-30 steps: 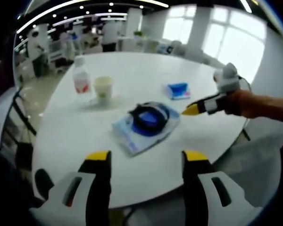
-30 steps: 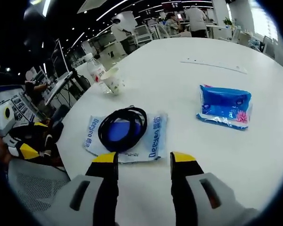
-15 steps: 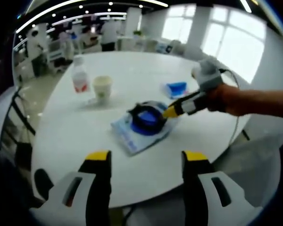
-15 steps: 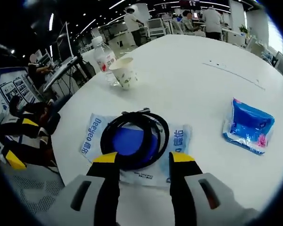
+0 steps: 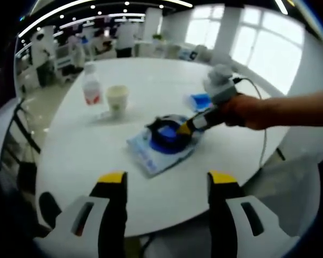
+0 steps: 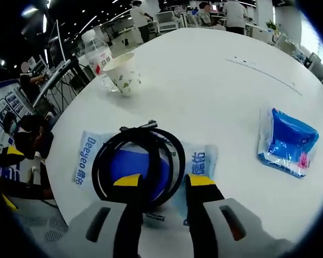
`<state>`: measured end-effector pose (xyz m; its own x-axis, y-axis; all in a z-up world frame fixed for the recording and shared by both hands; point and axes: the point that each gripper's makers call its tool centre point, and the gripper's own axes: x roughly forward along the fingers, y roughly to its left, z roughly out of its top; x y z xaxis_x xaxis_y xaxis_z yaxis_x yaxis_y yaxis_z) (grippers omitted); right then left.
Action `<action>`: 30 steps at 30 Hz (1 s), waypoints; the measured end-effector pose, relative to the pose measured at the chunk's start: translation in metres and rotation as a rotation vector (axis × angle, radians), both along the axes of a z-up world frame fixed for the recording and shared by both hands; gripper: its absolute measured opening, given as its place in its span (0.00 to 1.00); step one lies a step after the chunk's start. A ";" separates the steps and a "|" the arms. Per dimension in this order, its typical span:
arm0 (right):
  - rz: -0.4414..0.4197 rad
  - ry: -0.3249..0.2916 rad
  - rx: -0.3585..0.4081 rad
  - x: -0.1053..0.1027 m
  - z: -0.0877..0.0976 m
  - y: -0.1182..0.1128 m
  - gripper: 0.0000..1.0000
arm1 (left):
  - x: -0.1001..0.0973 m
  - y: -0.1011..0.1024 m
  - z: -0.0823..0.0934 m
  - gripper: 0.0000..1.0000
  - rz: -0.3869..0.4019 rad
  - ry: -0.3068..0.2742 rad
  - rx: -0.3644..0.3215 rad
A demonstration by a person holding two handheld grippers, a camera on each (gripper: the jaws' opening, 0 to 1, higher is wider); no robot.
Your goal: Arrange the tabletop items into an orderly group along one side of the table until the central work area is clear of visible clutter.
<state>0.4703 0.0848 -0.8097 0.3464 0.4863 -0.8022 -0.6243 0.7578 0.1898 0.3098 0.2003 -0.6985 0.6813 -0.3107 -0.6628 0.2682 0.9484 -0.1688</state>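
On the round white table (image 6: 215, 70) the clutter sits spread out, and the right gripper (image 6: 164, 180) is down low over the coiled black cable (image 6: 137, 164), which lies on top of a flat white-and-blue printed plastic packet (image 6: 199, 161). Its yellow-tipped jaws are a modest way apart and straddle the near arc of the coil, so my guess is it's lining up to pinch the cable there; nothing is clamped yet as far as I can tell. From the left gripper view you can see that same gripper (image 5: 184, 128) reaching in from the right with the person's hand (image 5: 242, 110) behind it, tip right at the coil (image 5: 167, 137).

Left gripper (image 5: 167, 177) hangs back off the near table edge, jaws wide and empty, probably just waiting its turn.

Other stuff: a crinkly blue plastic tissue pack (image 6: 288, 140) lies well apart to the right of the coil, and a white paper cup with a small print (image 6: 121, 72) stands upright just beside a clear plastic bottle with a red label (image 6: 97, 54) near the far left rim. Those two already look like the start of a group on one side, so the cable, packet and tissue pack likely need shifting over that way. Centre isn't cleared at all yet
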 end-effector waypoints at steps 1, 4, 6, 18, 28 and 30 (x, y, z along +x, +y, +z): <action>-0.001 0.001 0.002 0.003 -0.001 0.000 0.29 | 0.000 0.000 0.000 0.57 -0.001 0.001 0.001; 0.000 -0.007 0.010 0.004 -0.001 0.002 0.28 | 0.000 -0.001 -0.001 0.56 -0.004 0.005 0.002; -0.001 -0.013 0.013 0.006 -0.001 0.001 0.26 | 0.000 -0.001 -0.001 0.56 -0.004 0.007 0.002; 0.035 -0.051 0.017 0.006 0.005 0.001 0.08 | 0.000 -0.001 -0.002 0.56 0.001 0.015 -0.004; 0.009 -0.117 0.092 0.010 0.036 0.003 0.02 | -0.001 0.000 -0.003 0.55 0.006 0.018 -0.007; 0.028 -0.140 0.095 0.010 0.041 0.004 0.02 | -0.001 0.001 -0.003 0.55 0.007 0.018 -0.007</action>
